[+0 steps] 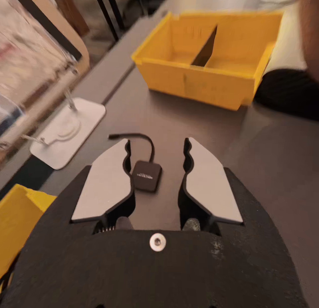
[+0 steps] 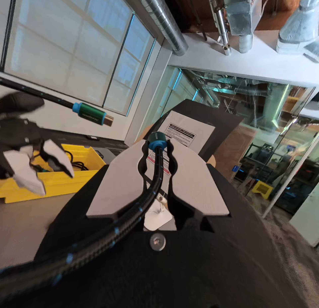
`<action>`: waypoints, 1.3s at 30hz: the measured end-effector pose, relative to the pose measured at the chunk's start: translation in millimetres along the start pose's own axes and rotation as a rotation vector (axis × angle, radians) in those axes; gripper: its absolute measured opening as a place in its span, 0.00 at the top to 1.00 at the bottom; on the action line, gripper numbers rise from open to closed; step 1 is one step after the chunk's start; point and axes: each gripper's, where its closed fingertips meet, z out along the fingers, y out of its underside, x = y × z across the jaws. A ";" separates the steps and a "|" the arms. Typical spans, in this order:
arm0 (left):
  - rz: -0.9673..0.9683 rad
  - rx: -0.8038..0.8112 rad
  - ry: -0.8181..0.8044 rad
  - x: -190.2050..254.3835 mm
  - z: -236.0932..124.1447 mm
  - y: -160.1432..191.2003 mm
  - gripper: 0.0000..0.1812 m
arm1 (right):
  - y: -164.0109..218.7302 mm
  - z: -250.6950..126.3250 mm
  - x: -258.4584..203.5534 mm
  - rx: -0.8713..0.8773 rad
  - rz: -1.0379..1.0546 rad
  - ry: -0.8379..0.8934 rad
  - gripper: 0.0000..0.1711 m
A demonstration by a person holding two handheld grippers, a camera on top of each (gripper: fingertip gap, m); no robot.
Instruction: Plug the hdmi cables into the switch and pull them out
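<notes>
The left gripper (image 1: pixel 157 140) hangs wide open and empty over the lettered black switch (image 1: pixel 147 176); the right gripper (image 2: pixel 157 142) is clamped on a lettered green cable plug (image 2: pixel 156 137).

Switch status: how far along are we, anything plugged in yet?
Nothing plugged in yet. The switch lies on the table with only its own short lead attached, between the fingers of the open left claw. In hand: the right claw is shut on a cable just behind its green plug. Left: plug that cable in, then the others, and pull them out.
</notes>
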 end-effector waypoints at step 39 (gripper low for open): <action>-0.329 -0.974 0.101 -35.2 90.9 152.9 0.64 | 11.5 -21.2 39.5 -0.027 0.113 -0.051 0.87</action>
